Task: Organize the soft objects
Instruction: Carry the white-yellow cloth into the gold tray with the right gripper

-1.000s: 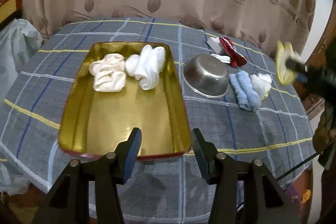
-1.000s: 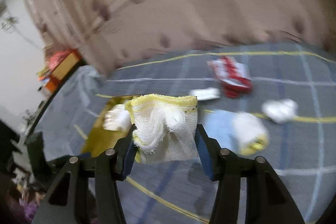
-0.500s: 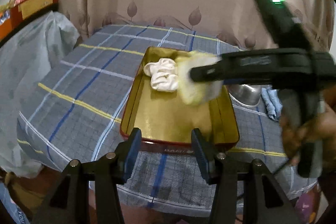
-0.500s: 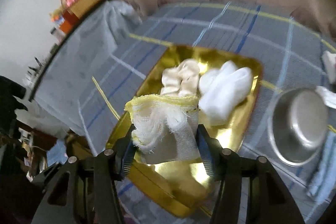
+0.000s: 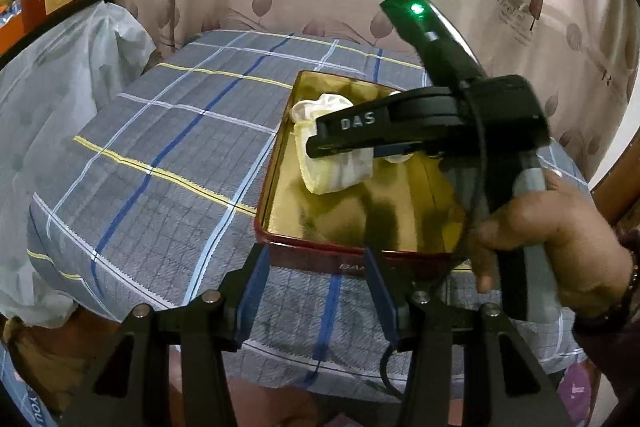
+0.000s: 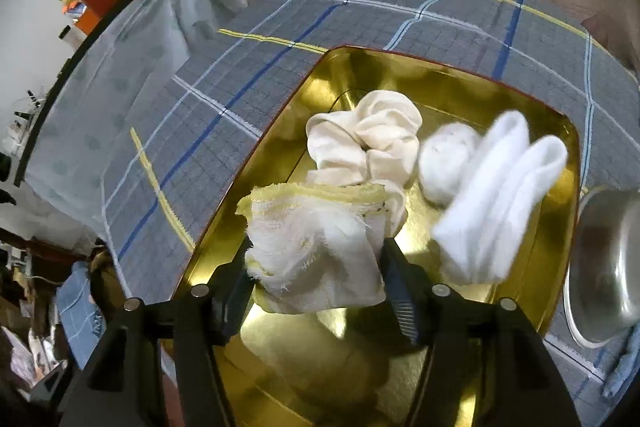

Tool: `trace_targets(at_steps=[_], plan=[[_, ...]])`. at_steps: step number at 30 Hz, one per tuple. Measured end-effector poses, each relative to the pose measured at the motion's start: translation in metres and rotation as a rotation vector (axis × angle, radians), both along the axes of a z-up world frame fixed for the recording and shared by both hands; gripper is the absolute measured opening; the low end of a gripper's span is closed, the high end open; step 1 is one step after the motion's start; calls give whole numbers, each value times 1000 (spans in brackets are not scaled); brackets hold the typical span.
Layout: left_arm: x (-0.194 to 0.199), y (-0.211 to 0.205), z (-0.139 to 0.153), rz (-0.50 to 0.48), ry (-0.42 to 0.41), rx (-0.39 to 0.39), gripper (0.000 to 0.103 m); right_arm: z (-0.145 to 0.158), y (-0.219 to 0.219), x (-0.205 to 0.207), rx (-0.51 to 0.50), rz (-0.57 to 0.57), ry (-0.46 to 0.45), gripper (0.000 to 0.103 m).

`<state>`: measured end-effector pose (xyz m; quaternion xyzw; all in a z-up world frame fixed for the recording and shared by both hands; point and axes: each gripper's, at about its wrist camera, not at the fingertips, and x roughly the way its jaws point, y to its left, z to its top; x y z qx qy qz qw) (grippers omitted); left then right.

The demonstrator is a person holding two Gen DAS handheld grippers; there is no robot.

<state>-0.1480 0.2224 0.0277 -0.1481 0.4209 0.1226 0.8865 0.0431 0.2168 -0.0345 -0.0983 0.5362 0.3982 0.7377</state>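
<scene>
Bench [image 5: 168, 147], plaid-covered. Gold tray [image 6: 280, 131] under right gripper [image 6: 316, 267], which is clamped on yellow-edged cloth [image 6: 312, 251]: light, limp, frayed; best pinched mid-bundle. White cloths [image 6: 496, 195] just ahead. Left gripper [image 5: 316, 291] parted, empty.

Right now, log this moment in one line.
right gripper: holds yellow-edged white gauze cloth over gold metal tray | left gripper: open, empty, near tray

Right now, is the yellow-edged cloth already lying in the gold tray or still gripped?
Still gripped. The right tongs are shut on the yellow-edged cloth, holding it over the gold tray; whether it touches the tray floor, cannot tell.
</scene>
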Motion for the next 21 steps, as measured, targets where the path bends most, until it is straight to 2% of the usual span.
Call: trace_targets(at_steps=[3,5,7,9,12,18,21], plan=[[-1,2,1,6,-7,-3,50,2,3,0,2,-16,-21,67],[-1,2,1,8,-7,-1,50,9,-1,-1,23,-28,-38,76],[0,2,0,10,-2,0,50,21,-8,-2,44,-47,-92,79],[1,2,-2,9,4,-5,50,29,-14,1,85,-43,-97,90],[0,-2,-2,6,7,2,50,38,-22,4,121,-52,-111,91],[2,-9,-2,-3,12,39,50,64,-52,2,254,-92,-142,91],[2,-9,-3,-4,17,48,50,84,-83,-12,288,-135,-258,91]])
